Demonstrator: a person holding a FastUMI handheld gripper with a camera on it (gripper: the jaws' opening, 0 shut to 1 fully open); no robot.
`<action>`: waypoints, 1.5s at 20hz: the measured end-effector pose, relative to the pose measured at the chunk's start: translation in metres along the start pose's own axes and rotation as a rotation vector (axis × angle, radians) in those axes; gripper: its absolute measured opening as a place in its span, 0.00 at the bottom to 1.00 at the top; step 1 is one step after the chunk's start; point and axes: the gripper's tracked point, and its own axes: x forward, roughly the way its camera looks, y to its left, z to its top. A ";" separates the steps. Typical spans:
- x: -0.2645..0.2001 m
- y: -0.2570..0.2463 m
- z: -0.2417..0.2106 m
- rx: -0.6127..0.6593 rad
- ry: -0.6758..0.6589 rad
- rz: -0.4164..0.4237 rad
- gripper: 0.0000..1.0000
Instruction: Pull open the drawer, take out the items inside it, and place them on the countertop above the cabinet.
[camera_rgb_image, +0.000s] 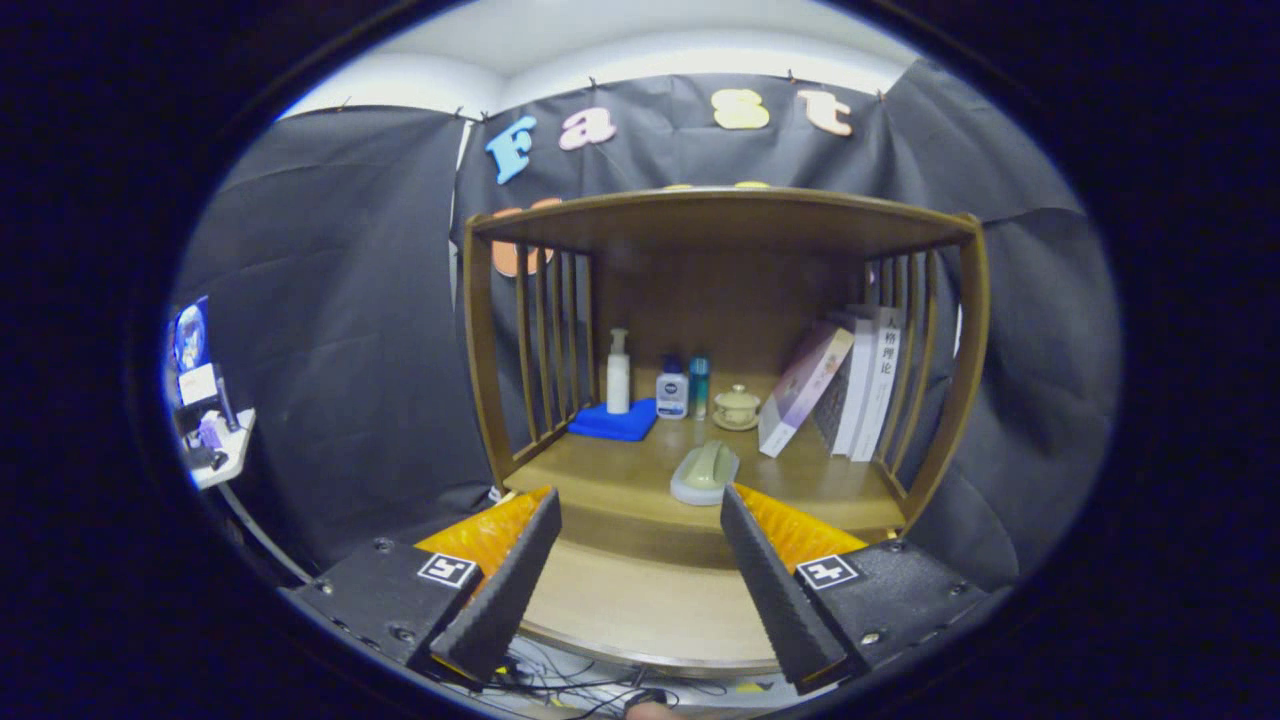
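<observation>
Held the gripper (640, 540) with fingers spread wide, gripping nothing, above the open drawer (650, 600) (bare wooden floor, nothing visible inside). Just beyond the fingertips, on the countertop (600, 475), lay a pale green item (705, 472) on its greyish base: looked light, hard and smooth, probably slippery; best pinched across the narrow sides. Farther back from that item stood a pump bottle (618, 372) on a blue cloth (612, 422), two small bottles (685, 390), a lidded cup (737, 406), leaning books (850, 385).
</observation>
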 end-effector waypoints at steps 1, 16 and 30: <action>-0.005 0.002 -0.013 -0.012 -0.013 0.002 0.98; -0.026 -0.002 -0.156 0.052 -0.086 -0.076 1.00; -0.002 -0.021 -0.234 0.050 0.016 -0.158 1.00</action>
